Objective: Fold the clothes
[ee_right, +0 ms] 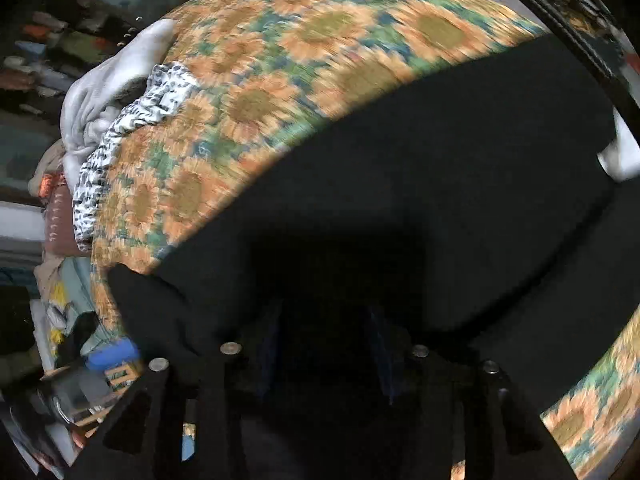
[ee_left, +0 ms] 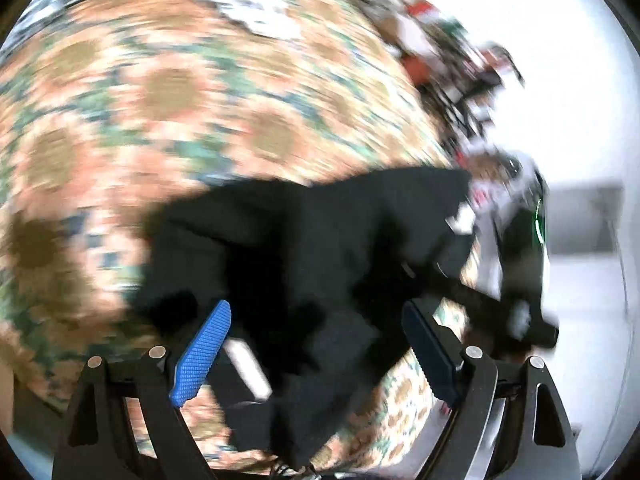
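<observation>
Left wrist view: black garment (ee_left: 320, 248) lies rumpled on sunflower cover (ee_left: 180, 92).

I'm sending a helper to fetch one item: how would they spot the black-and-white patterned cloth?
Find the sunflower-print bedspread. At its left edge in the right wrist view lies a heap of laundry; the black-and-white patterned cloth drapes beside a plain pale grey garment. Only it is speckled.

The left gripper (ee_left: 316, 356) hangs with its blue pads (ee_left: 200, 356) wide apart and nothing pinched, above a crumpled black garment (ee_left: 304, 248) lying on a sunflower-print cover (ee_left: 168, 92). At three o'clock, blurred, is the other gripper (ee_left: 524, 280).
</observation>
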